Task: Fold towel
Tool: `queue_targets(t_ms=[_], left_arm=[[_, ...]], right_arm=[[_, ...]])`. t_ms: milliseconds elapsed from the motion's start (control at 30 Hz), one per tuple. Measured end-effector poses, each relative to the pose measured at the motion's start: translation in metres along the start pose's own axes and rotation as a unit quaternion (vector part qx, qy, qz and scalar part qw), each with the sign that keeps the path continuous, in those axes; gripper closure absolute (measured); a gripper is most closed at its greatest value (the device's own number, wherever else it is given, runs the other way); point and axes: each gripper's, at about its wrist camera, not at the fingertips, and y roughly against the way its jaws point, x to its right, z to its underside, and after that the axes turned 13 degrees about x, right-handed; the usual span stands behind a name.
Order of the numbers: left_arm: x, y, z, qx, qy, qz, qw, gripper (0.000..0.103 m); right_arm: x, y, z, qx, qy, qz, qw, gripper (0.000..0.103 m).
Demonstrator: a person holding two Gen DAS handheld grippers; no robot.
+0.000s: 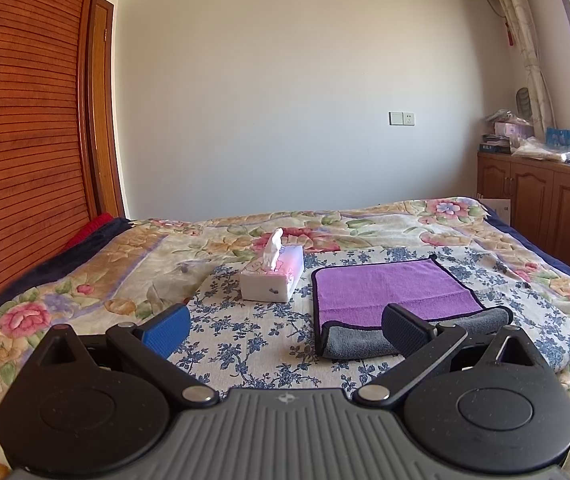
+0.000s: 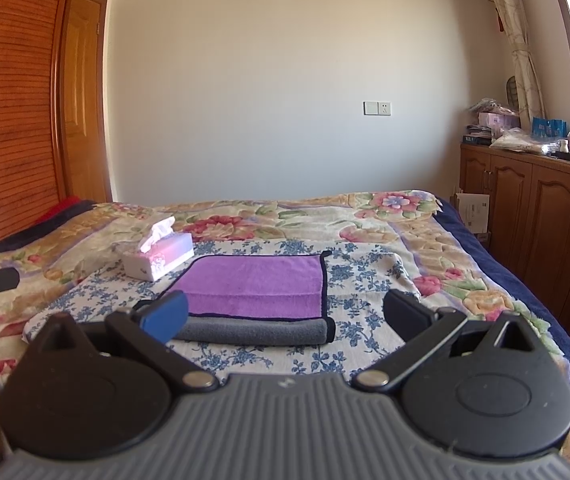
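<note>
The towel (image 2: 257,292) lay at the centre of the frame on the bed (image 2: 369,312), its near grey edge doubled over. Both the left gripper (image 1: 285,332) and right gripper (image 2: 285,316) were wide open, holding nothing, probably ready to grasp.

A tissue box (image 1: 272,278) sits on the floral bedspread (image 1: 97,272), wooden cabinets (image 2: 533,216) beside the bed.

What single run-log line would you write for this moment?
left gripper: open, empty | right gripper: open, empty | purple towel with grey underside: flat on floral bedspread, near edge rolled over | white-pink tissue box: beside towel
</note>
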Motion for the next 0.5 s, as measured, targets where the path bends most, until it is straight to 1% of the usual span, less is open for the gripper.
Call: queue_targets(t_ms=[500], left_arm=[[0.0005,-0.0007,0.0010,0.000,-0.002,0.000,1.0000,0.000]], right_arm=[[0.0006,0.0006,0.0007,0.001,0.000,0.000,1.000,0.000]])
